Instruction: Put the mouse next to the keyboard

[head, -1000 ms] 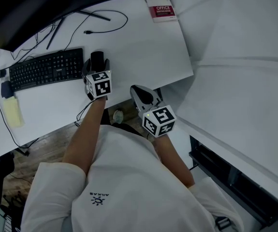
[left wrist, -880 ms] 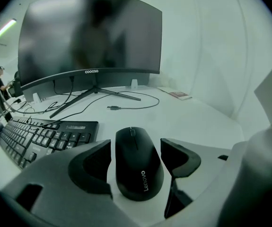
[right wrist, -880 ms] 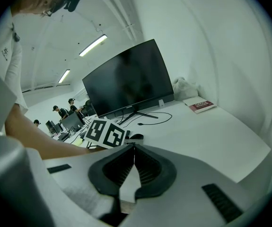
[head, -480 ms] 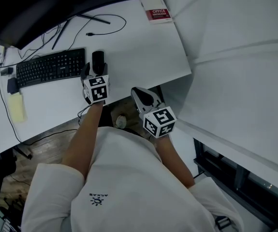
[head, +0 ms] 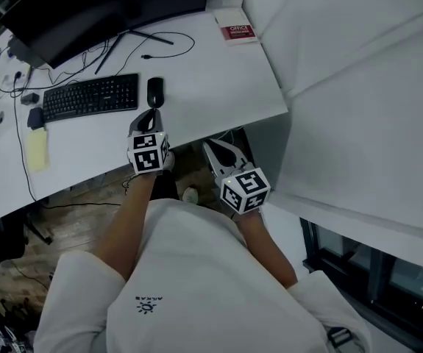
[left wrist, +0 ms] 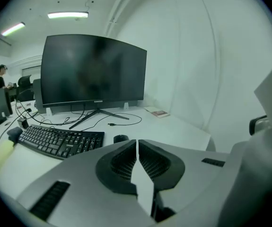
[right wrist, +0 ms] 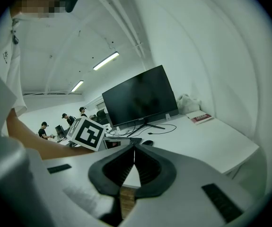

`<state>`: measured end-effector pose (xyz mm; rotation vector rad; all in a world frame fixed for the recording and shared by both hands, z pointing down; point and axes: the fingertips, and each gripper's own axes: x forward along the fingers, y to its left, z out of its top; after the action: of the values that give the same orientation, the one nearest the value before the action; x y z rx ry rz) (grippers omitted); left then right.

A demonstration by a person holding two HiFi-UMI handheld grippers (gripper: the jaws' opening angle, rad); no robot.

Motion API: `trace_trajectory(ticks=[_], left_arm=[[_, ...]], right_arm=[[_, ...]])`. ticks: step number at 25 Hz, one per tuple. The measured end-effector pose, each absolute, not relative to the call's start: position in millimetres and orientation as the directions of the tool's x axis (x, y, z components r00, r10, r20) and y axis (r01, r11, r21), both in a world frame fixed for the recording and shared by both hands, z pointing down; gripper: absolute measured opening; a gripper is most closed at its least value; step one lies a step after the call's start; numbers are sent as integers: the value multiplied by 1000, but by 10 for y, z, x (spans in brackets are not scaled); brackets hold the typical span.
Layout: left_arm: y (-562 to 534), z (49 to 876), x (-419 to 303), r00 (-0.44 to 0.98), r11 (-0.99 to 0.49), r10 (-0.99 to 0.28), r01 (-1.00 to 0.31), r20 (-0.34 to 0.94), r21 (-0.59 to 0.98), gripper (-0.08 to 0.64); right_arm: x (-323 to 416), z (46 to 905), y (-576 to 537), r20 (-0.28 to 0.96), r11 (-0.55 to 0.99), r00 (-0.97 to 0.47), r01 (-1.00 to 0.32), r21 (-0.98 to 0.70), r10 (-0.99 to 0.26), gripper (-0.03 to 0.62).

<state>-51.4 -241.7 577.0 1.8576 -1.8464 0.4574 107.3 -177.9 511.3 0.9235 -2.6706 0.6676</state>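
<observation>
Mouse [head: 154, 92] is small, black and round like an egg, with a smooth top. It lies flat on the white counter [head: 218, 79], just beside the keyboard [head: 91, 96], at the keyboard's 3 o'clock. The two are close, but a thin strip of white shows between them. The keyboard is long and black. A big dark screen [head: 101, 6] stands behind them, at 12 o'clock.

The left claw [head: 149, 116] is at 6 o'clock from the mouse, near the front edge of the counter, and does not touch it. Its jaws are closing and are almost together, with nothing between them. The right claw [head: 212, 149] is at 4 o'clock from the left one, off the counter and over the floor. It is clenched on nothing.

A second ago the left claw was right at the mouse, with its jaws wide on both sides of it. Now it has pulled back toward the person and let the mouse go. The mouse has stayed where it was, next to the keyboard. The right claw has hardly moved.
</observation>
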Motion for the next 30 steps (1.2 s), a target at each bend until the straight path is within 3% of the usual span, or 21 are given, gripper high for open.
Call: trace_trajectory(ticks=[17, 30], left_arm=[[-1241, 4809, -172, 239, -166, -889, -963, 391, 211, 12], [-764, 4615, -799, 291, -242, -888, -954, 356, 178, 12]], right_arm=[[1239, 4705, -1255, 251, 731, -803, -597, -331, -541, 18], [864, 4540, -1020, 246, 705, -761, -648, -287, -600, 18]])
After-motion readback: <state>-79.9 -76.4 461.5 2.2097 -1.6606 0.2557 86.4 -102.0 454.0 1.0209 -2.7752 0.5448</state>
